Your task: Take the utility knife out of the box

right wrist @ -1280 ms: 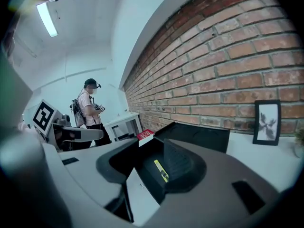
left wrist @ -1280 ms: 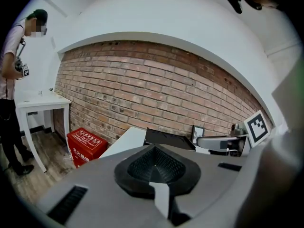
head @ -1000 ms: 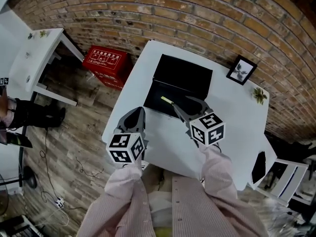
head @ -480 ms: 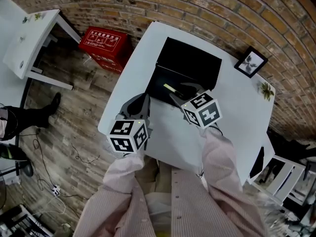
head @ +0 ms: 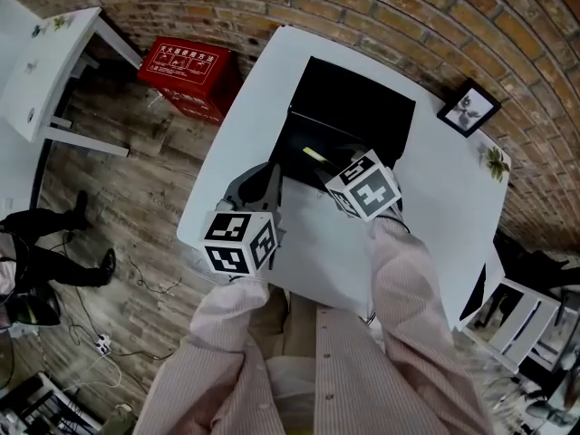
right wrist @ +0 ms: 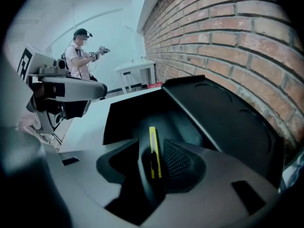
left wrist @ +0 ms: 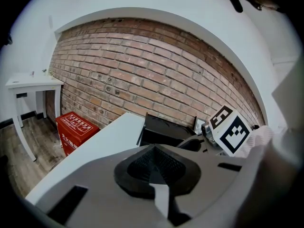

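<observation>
1. The right gripper (right wrist: pixel 156 156) reaches into the open black box (head: pixel 304 134), and its jaws are clamped on the yellow-and-black utility knife (right wrist: pixel 152 148).
2. The knife is inside the box, over its bottom, with its yellow edge pointing away past the jaw tips.
3. The left gripper (left wrist: pixel 153 161) has its jaws pressed together with nothing between them. It is above the white table (head: pixel 435 207), just beside the box's near left corner.
4. The box lid (head: pixel 362 107) lies open towards the brick wall.
</observation>
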{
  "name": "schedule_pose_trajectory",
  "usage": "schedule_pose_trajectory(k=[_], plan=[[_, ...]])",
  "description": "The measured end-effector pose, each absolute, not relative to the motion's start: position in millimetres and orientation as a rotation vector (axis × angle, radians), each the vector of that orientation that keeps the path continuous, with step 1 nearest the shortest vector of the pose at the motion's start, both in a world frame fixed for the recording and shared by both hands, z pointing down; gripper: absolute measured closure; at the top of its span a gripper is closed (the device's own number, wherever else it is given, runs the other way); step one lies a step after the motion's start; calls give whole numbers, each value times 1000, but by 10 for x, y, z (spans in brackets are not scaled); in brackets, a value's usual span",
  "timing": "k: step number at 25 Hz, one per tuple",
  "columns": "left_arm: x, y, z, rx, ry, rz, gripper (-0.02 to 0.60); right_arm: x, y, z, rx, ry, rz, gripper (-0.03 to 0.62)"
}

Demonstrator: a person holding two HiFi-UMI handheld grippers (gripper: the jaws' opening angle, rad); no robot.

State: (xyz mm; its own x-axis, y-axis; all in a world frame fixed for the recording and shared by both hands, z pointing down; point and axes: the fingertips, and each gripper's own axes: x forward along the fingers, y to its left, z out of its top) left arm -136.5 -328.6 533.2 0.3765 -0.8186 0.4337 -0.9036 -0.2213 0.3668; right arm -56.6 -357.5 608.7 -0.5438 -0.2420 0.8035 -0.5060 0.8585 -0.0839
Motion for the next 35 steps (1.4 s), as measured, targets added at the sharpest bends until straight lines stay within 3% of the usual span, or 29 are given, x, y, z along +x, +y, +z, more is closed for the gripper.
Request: schedule_pose_trajectory(k=[19,24,35], plan=[[-1329,-3309,5379,2068,-1463,193,589,-574,-3521,6245,448,-2022,310,487],[-1318,-3298,5367,2069,-1463,193,589,-605,-3478,6248,408,-2025,282,536],[-1276,-3215,5289,2111,-1436,173,589,-628,-3420,6140,466,-2073,260,540]])
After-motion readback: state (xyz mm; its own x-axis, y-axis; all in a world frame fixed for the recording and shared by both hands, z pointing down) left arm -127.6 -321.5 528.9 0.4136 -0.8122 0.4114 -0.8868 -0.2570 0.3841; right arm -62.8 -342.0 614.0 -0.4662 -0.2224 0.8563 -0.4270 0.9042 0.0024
